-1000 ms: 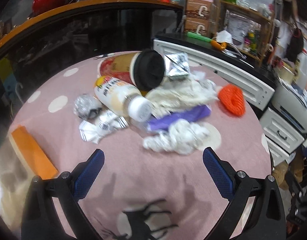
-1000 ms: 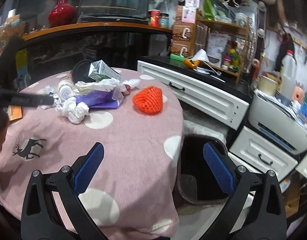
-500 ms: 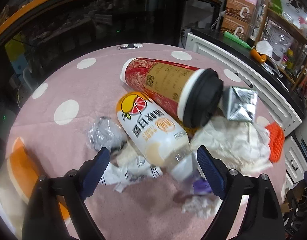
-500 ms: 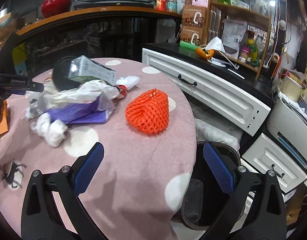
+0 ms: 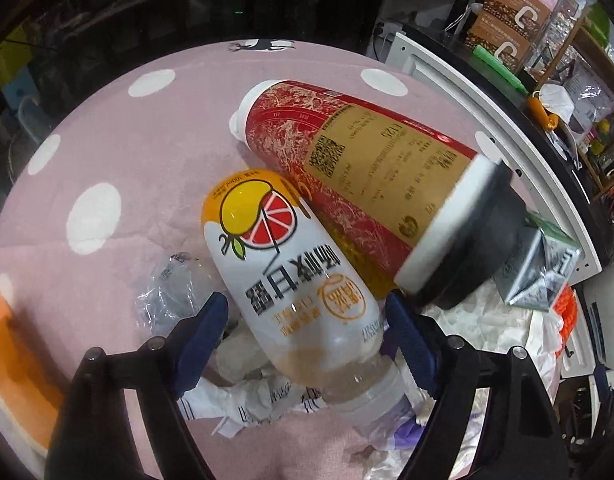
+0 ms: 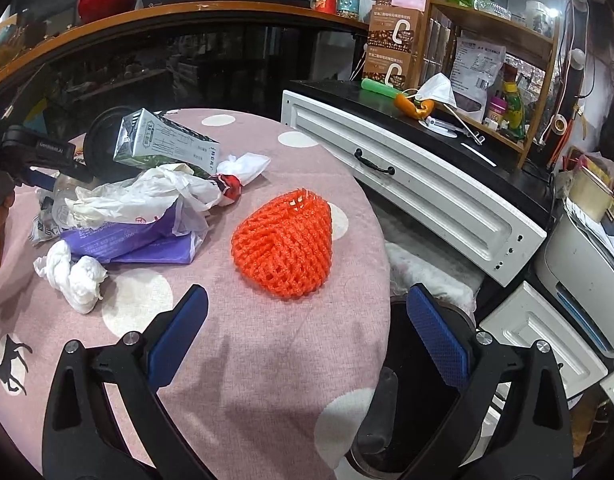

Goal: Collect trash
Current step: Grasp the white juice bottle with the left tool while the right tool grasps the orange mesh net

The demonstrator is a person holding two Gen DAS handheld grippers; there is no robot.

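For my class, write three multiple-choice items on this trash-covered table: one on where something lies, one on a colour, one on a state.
1. Where does the drink bottle lie?
A. against the red paper cup
B. inside the bin
C. on the white drawer unit

2. What colour is the foam fruit net?
A. blue
B. orange
C. green

3. How does the right gripper stand?
A. shut on the net
B. shut on a tissue
C. open, holding nothing

Answers: 1 A, the bottle's side rests along the tipped cup on the pink tablecloth. 2 B, the mesh is bright orange. 3 C, its blue pads stand wide apart, short of the net.
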